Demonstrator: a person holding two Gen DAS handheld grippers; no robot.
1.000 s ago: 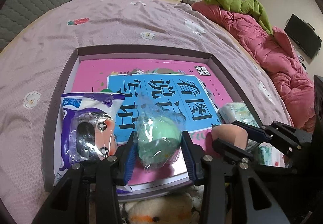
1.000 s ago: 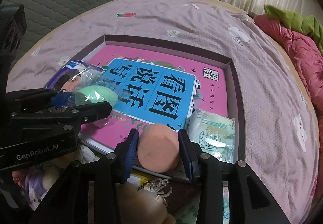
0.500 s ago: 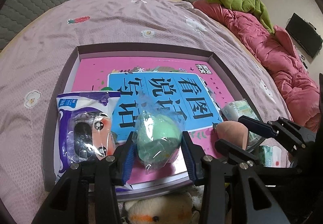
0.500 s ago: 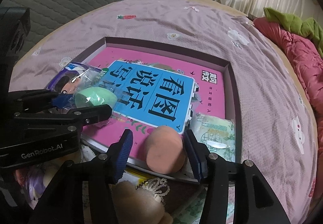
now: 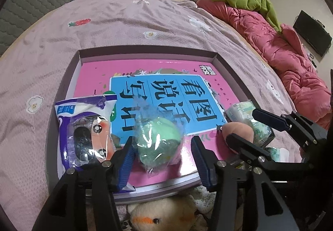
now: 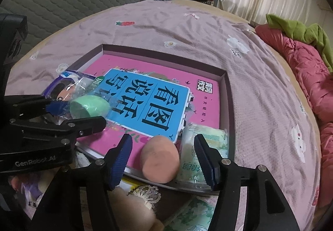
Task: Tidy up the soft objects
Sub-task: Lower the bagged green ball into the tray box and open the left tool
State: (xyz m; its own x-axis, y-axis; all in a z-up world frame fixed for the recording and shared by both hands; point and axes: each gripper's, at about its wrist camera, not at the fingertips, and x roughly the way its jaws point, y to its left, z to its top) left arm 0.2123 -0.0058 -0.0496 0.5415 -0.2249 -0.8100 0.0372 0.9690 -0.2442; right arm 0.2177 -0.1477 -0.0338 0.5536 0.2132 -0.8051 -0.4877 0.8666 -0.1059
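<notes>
A green sponge egg in clear wrap (image 5: 159, 139) lies in the shallow purple box (image 5: 145, 51) on a pink and blue book (image 5: 166, 93). My left gripper (image 5: 162, 154) is open around it, with gaps on both sides. A peach sponge egg (image 6: 160, 158) lies at the box's near right corner. My right gripper (image 6: 163, 160) is open around it without touching. The green egg also shows in the right wrist view (image 6: 89, 107).
A purple-and-white cartoon packet (image 5: 85, 131) lies left of the green egg. A green tissue pack (image 6: 206, 143) lies right of the peach egg. Plush toys (image 5: 164, 214) sit below the box's near edge. A pink quilt (image 5: 281, 51) lies at the right.
Both grippers opened: the right let go of the peach egg, the left let go of the green egg. Both eggs now rest in the box.
</notes>
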